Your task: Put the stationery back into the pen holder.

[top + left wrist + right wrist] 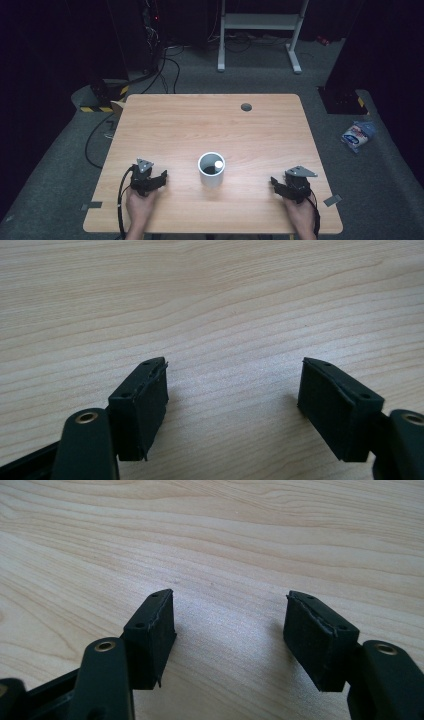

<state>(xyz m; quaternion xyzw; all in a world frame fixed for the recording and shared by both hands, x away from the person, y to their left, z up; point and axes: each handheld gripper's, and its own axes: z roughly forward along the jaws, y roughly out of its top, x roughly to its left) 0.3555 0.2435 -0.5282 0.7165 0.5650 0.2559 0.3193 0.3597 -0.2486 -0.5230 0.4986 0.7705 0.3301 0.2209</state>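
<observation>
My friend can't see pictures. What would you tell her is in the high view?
A white cup with a small white ball inside stands near the front middle of a wooden table. A person's hands rest either side of it, the left gripper and right gripper both open and empty. Beyond the table are dark floor and cables.

White cup (211, 170) upright mid-table (210, 120) between the left gripper (161, 178) and right gripper (275, 182), bare wood either side of the cup, open tabletop beyond it

Grey carpet floor (200, 80), white frame (260, 30), dark surroundings.
</observation>
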